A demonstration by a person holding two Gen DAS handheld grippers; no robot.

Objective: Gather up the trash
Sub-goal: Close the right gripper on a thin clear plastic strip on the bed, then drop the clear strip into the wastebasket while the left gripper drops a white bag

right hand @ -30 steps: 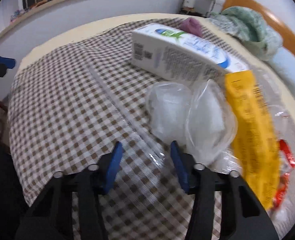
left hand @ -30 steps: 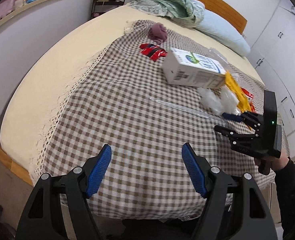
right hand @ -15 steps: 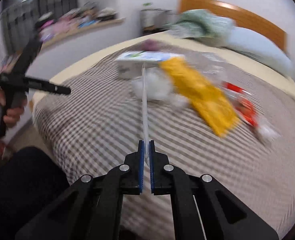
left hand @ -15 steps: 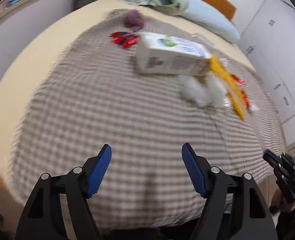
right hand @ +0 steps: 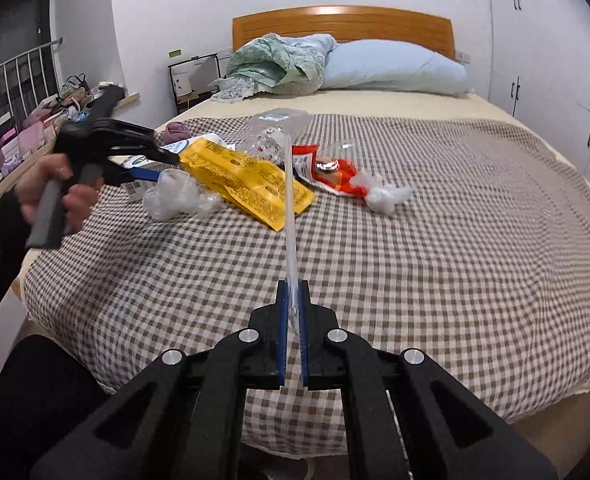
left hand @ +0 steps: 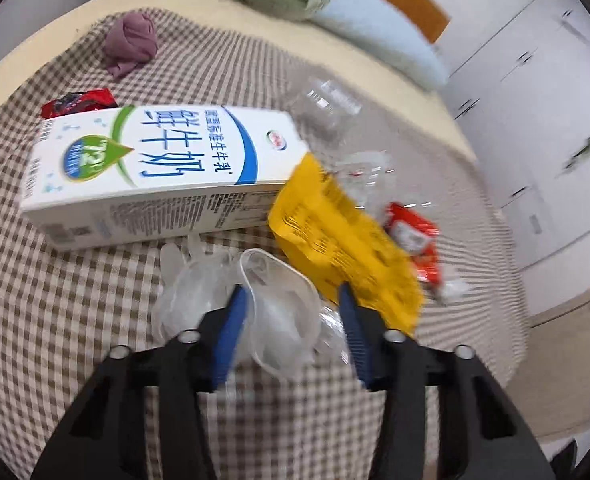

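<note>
Trash lies on a checked cloth (right hand: pixel 435 264) over the bed. My left gripper (left hand: pixel 291 316) hangs low over crumpled clear plastic cups (left hand: pixel 279 316). Its jaws are closing with the plastic between them, and I see no firm squeeze. In the right wrist view the left gripper (right hand: pixel 165 168) reaches over those cups (right hand: pixel 175 196). My right gripper (right hand: pixel 292 292) is shut on a long clear straw (right hand: pixel 291 208) that stands up from its pads. A white milk carton (left hand: pixel 143 168), a yellow packet (left hand: pixel 335 240) and a red wrapper (left hand: pixel 415 236) lie just beyond the cups.
A clear bottle (right hand: pixel 275 128), a purple cloth ball (left hand: pixel 131 44), a red-black wrapper (left hand: pixel 79 102) and a white wad (right hand: pixel 383 196) also lie on the cloth. Pillow (right hand: pixel 391 68) and green blanket (right hand: pixel 279 64) sit by the headboard. Wardrobe doors (right hand: pixel 555 80) stand right, a cluttered shelf (right hand: pixel 35 136) left.
My left gripper has swept forward to the clear plastic cups and narrowed its jaws. My right gripper shut on the straw, lifted it and pulled back from the pile.
</note>
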